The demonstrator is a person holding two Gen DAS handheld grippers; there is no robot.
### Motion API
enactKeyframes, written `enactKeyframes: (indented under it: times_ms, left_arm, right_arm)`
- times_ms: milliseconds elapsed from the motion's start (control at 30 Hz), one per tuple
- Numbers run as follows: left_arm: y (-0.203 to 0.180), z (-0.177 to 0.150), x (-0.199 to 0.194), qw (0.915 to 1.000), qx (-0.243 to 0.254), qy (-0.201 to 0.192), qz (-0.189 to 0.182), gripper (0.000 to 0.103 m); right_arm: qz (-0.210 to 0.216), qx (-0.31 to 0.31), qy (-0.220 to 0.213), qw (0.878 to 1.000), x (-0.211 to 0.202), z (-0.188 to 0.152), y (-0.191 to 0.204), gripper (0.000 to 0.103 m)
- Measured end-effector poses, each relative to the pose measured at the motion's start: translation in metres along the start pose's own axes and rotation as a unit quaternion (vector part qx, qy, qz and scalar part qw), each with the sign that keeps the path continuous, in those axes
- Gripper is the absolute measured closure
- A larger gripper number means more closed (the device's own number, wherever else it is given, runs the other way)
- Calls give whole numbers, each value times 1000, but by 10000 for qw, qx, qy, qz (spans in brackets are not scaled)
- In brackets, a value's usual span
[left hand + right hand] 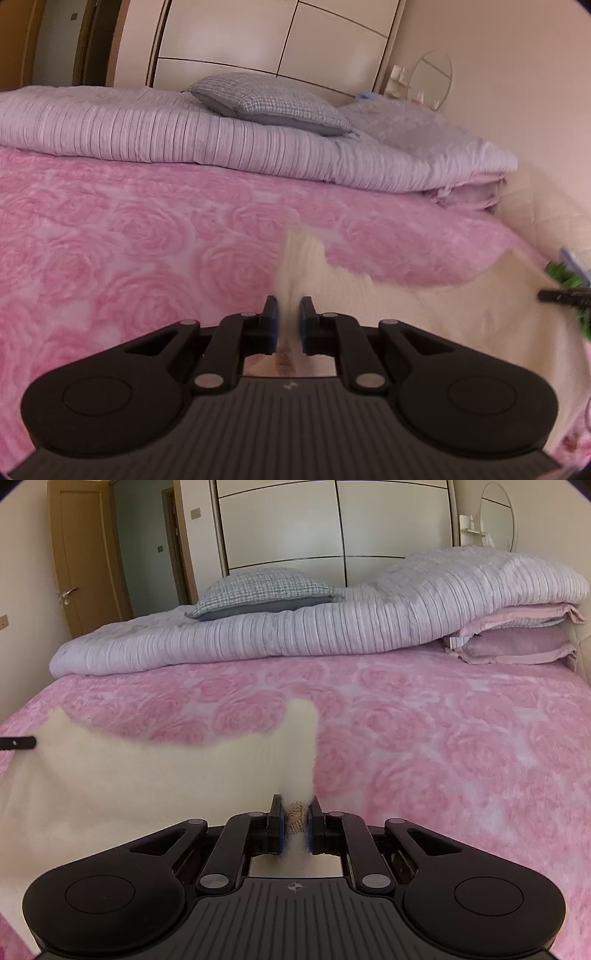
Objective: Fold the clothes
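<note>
Left wrist, right wrist: jaws pinch cream garment [147, 775] stretched sideways across pink bedspread [443, 738].

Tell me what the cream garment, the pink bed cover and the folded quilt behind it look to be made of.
Cream garment: looks like knitted yarn, matte; a chunky ribbed knit shows between the right gripper fingers.
Pink bed cover: probably plush fleece, with embossed rose shapes and a fuzzy surface.
Folded quilt: seemingly soft pleated or seersucker cloth, from its fine ridges; the fibre cannot be told.

Cream knit garment [147, 775] stretched over pink bed, corners lifted.
</note>
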State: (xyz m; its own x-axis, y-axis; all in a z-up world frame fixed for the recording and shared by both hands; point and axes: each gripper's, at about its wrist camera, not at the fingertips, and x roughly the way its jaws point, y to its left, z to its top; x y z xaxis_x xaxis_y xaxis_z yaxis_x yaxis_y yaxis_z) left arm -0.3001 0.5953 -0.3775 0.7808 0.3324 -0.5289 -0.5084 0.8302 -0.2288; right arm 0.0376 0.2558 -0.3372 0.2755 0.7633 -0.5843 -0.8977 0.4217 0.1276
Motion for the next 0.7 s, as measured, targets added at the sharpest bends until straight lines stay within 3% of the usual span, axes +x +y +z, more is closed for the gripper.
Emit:
enactKeyframes:
  times_ms: [133, 233, 267, 333, 367, 400, 467, 567, 700]
  left_arm:
    - [5, -6, 26, 9994, -120, 318, 94, 93]
    - [7, -18, 37, 9964, -121, 780, 316, 86]
    - [11, -20, 33, 9960, -211, 800, 346, 84]
    - [20, -24, 17, 9957, -478, 725, 336, 78]
    - [24, -26, 5, 9949, -651, 706, 322, 78]
    - [29, -29, -10, 9935, -845, 699, 304, 78]
    - [37, -36, -39, 9901, -1194, 701, 230, 78]
    - [36, -61, -91, 9809, -1773, 802, 80, 75]
    - [32, -96, -122, 9551, -2859, 741, -227, 72]
  right_arm:
    - [-79, 224, 168, 9996, 22, 4, -13, 93]
    - [-73, 540, 836, 9950, 43, -6, -24, 92]
    - [-115, 592, 953, 9936, 45, -9, -26, 87]
    - [-353, 778, 837, 9928, 31, -14, -31, 65]
    - [-480, 879, 759, 9921, 22, -17, -34, 45]
    - [-607, 980, 681, 9910, 13, -19, -36, 40]
    - [-688, 1361, 406, 9875, -19, -26, -41, 40]
    - [-399, 2212, 140, 9743, -74, -50, -43, 40]
    - [13, 3171, 157, 9483, -123, -95, -32, 40]
